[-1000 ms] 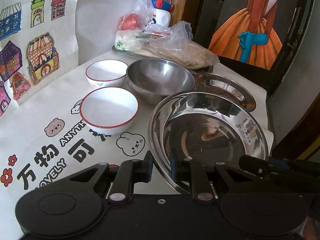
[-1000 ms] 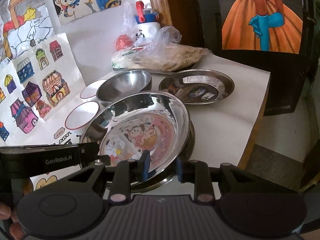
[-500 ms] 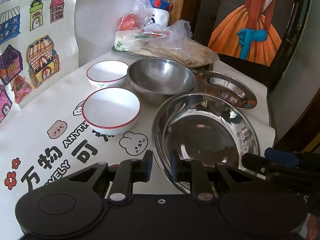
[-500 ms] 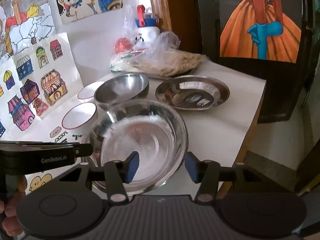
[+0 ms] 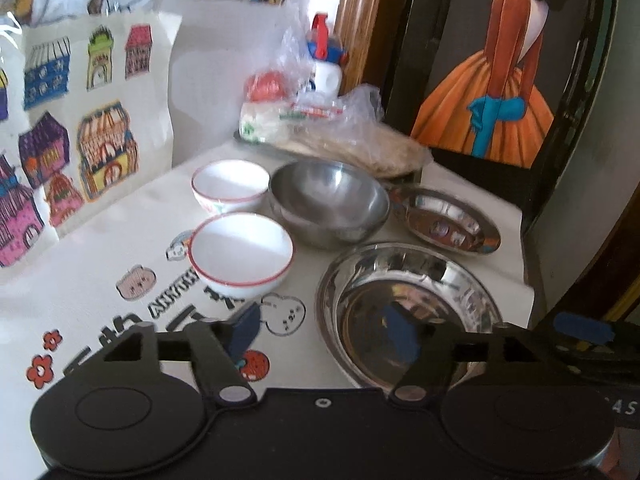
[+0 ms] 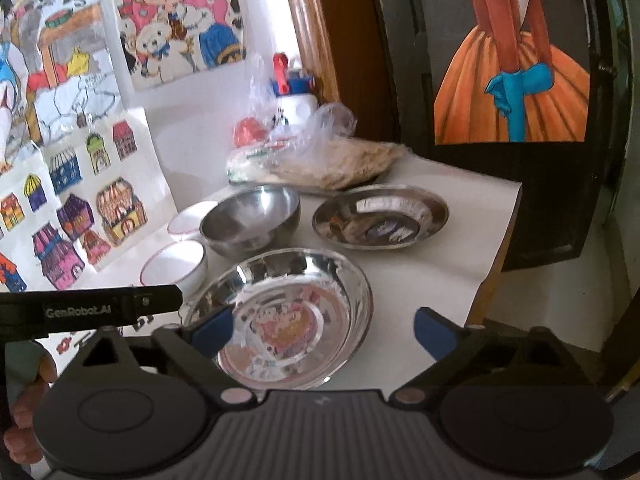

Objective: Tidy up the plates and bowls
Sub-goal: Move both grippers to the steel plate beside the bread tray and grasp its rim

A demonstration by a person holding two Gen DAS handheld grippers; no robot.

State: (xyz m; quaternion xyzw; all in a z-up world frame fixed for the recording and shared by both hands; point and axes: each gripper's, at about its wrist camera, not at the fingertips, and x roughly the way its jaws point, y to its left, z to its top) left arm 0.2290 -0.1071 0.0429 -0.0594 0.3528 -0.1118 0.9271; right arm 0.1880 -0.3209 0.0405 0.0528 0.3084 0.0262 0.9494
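Left wrist view: tabletop [image 5: 120,248] seen close, angled downward from its near edge. Right wrist view: same tabletop [image 6: 440,248] seen likewise from further right. Shared: large steel plate [image 5: 404,304] [image 6: 288,312] at 6 o'clock, bowls beyond toward 11 o'clock.

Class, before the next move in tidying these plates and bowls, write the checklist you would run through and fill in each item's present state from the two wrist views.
1. Left gripper free of load: ok, its jaws have just been opening, nothing pressed.
2. Right gripper free of load: ok, jaws just opened wide.
3. Near steel plate resting flat on the table: ok.
4. Far steel plate empty for stacking: cannot tell, reflections confuse it.
5. Steel bowl and the two white bowls upright: ok.
6. Near plate clear of the table edge: not ok, it sits close.
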